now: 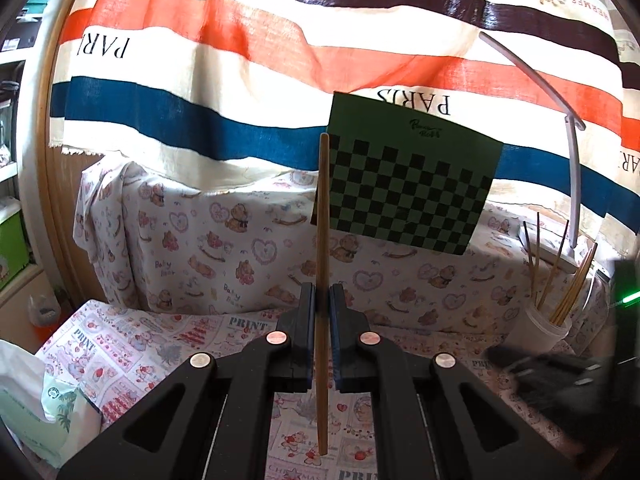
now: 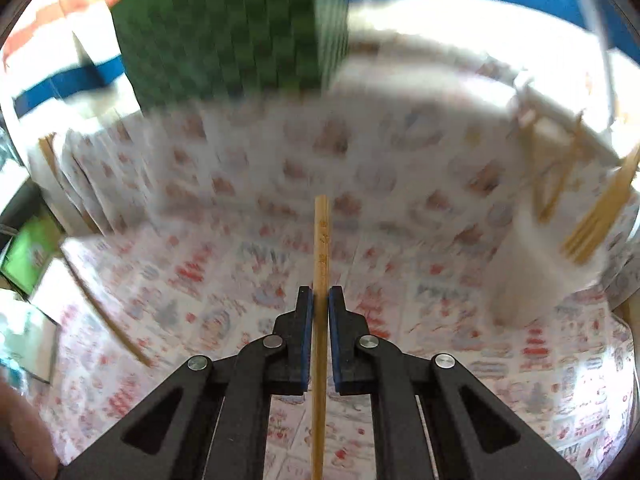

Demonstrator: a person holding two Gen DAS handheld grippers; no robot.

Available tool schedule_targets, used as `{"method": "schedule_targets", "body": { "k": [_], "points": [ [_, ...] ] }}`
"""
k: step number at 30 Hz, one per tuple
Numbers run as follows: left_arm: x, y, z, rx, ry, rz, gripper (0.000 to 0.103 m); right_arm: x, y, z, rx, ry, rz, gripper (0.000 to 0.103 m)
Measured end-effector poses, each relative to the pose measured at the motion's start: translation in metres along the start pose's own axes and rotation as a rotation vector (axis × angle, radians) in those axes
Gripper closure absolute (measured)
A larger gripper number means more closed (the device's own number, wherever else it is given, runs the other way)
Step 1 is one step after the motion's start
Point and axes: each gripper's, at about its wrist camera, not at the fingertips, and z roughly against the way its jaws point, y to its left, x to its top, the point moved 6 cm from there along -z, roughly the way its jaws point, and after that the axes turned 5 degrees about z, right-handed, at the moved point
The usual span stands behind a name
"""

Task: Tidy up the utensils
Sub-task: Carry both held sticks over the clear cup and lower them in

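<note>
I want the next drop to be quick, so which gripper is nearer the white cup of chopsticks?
Probably right. The white cup looms large just ahead-right of the right gripper; from the left gripper it sits smaller, further off to the right.

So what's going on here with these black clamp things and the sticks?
A person is sorting chopsticks with a hand-held gripper in each hand. The left hand-held gripper is shut on one wooden chopstick, held upright above the printed tablecloth. The right hand-held gripper is shut on another chopstick; its view is blurred. A white cup off to the right already holds several chopsticks, and one more chopstick lies loose on the cloth.
</note>
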Motion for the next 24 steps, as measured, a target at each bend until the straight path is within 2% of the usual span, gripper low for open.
{"method": "schedule_targets", "body": {
  "k": [4,6,9,16,20,24],
  "points": [
    [-0.001,-0.006,0.003,-0.014,-0.024,-0.014,0.097,0.008,-0.011,0.061,0.032,-0.195,-0.021,0.094],
    [-0.001,-0.009,0.005,-0.018,-0.034,-0.020,0.097,0.007,-0.021,0.084,0.016,-0.257,-0.036,0.095],
    [-0.002,-0.010,0.005,-0.026,-0.036,-0.016,0.097,0.004,-0.037,0.108,-0.057,-0.285,-0.059,0.095],
    [-0.002,-0.014,0.011,-0.053,-0.048,-0.008,0.097,0.000,-0.061,0.142,-0.037,-0.434,-0.112,0.095],
    [-0.003,-0.024,0.015,-0.087,-0.044,-0.031,0.097,0.001,-0.069,0.145,-0.032,-0.462,-0.117,0.095],
    [-0.009,-0.034,0.013,-0.078,-0.044,-0.073,0.097,-0.003,-0.079,0.149,-0.014,-0.492,-0.151,0.095]
  ]
}}
